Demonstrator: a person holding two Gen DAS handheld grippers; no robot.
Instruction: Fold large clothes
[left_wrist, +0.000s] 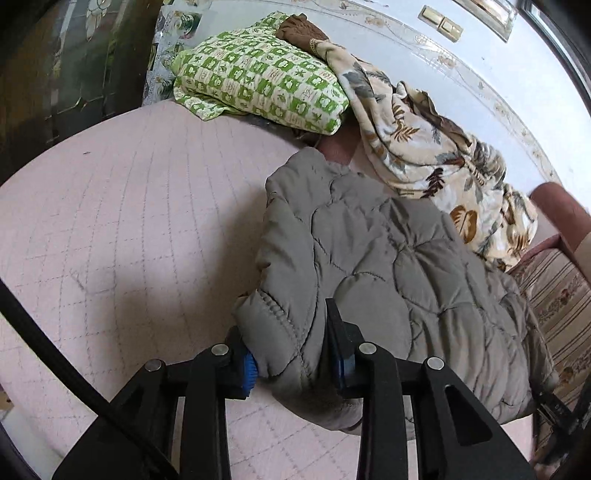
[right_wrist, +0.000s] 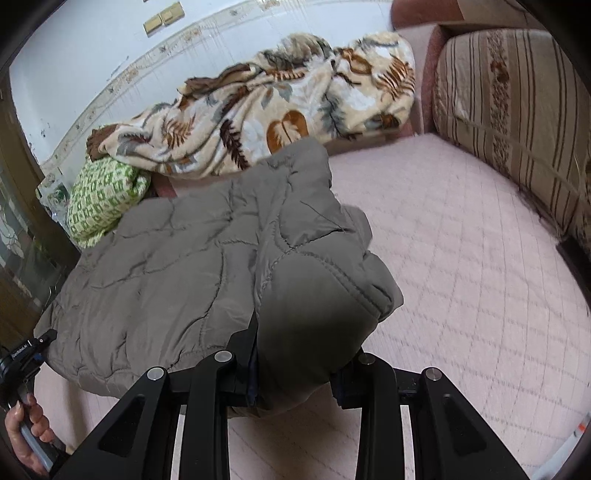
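Grey quilted jacket (left_wrist: 388, 258) lies folded on the pink bed cover (left_wrist: 129, 221), long axis running side to side between the two grippers. Left hand-held gripper (left_wrist: 291, 354), angled down, is clamped narrow on the jacket's left end. Right hand-held gripper (right_wrist: 295, 373), angled down too, pinches the right end.

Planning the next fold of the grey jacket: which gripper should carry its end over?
Probably left: the left gripper grips the quilted jacket beside open pink mattress.

Home bedroom: pillow (left_wrist: 258, 85), blanket (right_wrist: 266, 107)
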